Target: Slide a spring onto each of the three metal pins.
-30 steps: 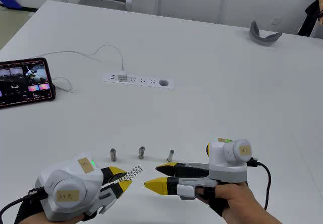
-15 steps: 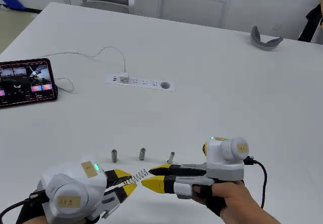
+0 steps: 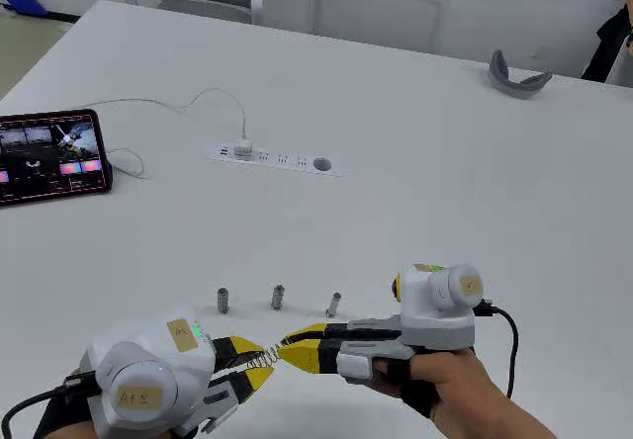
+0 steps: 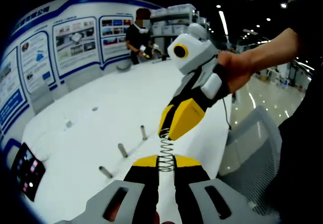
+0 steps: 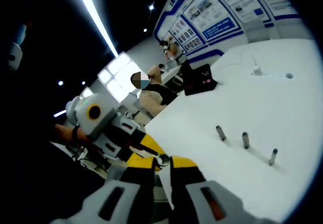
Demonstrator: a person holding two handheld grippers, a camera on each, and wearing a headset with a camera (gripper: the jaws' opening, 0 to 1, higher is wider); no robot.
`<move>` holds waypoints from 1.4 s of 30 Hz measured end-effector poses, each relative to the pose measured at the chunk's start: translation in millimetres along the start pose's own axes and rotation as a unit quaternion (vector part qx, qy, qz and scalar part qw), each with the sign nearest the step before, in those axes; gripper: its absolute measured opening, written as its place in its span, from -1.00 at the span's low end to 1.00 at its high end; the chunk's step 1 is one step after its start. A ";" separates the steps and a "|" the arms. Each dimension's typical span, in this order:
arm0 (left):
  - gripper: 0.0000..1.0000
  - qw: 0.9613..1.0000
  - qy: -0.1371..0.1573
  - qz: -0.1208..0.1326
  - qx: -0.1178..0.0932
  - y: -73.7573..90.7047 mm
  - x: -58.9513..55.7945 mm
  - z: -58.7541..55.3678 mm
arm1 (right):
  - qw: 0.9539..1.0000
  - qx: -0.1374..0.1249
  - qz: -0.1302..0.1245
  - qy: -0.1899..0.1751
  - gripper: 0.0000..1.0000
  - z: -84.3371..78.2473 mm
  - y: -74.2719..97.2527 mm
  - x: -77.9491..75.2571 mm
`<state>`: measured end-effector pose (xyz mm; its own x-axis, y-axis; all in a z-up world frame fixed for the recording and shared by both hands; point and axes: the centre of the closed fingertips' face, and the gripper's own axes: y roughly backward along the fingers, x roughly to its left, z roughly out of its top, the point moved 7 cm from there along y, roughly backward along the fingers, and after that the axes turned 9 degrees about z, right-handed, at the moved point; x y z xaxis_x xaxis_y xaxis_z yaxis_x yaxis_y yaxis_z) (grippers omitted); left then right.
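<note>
- The spring hangs in the air just above the white table, stretched between the 2 grippers at the near edge and close in front of the pins.
- The left gripper is clenched on one end of the spring. In the left gripper view its yellow tips pinch the coil, which runs up and away from them.
- The right gripper meets it tip to tip. Its jaws are drawn in on the spring's far end, and in the right gripper view the round end of the coil sits lodged between the 2 yellow tips, so it appears to grip it.
- 3 pins stand in a row on the table just beyond the grippers: the left pin, the middle pin and the right pin.
- The left and middle pins look thicker and darker than the right one, which leans a little. Finer detail is too small to make out.
- Each gripper body carries tan tape labels with handwriting too small to read. A green light glows on the left one.
- A tablet lies at the table's left edge with small colourful pictures on its screen. No text on it is legible.
- A white power strip lies mid-table with a white plug and cable in it.
- A grey curved band rests near the far right edge.
- In the left gripper view, blue-framed wall posters carry print too fine to read.
</note>
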<state>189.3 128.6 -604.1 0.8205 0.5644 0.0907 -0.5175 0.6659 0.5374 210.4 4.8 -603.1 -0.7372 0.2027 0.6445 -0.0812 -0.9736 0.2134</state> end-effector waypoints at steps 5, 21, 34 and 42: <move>-0.81 1.000 -0.001 -0.006 0.001 -4.2 -1.0 1.3 | 1.000 0.010 0.001 0.010 -0.76 2.8 -0.3 2.5; -0.82 0.999 -0.017 -0.039 0.000 -14.2 -9.3 8.0 | 0.985 0.132 -0.007 0.109 -0.76 10.0 2.5 11.2; -0.82 0.997 -0.035 -0.067 0.000 -18.0 -20.5 10.6 | 0.960 0.226 0.002 0.167 -0.75 3.2 -0.6 15.8; -0.79 0.998 -0.020 -0.063 -0.011 -19.5 -23.6 6.2 | 0.958 0.231 -0.003 0.170 -0.75 -1.7 2.2 14.5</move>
<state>181.6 99.3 -611.5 0.8879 0.4564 0.0577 -0.4151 0.7410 0.5278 198.4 5.4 -594.5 -0.9196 0.0864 0.3833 0.1616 -0.8061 0.5693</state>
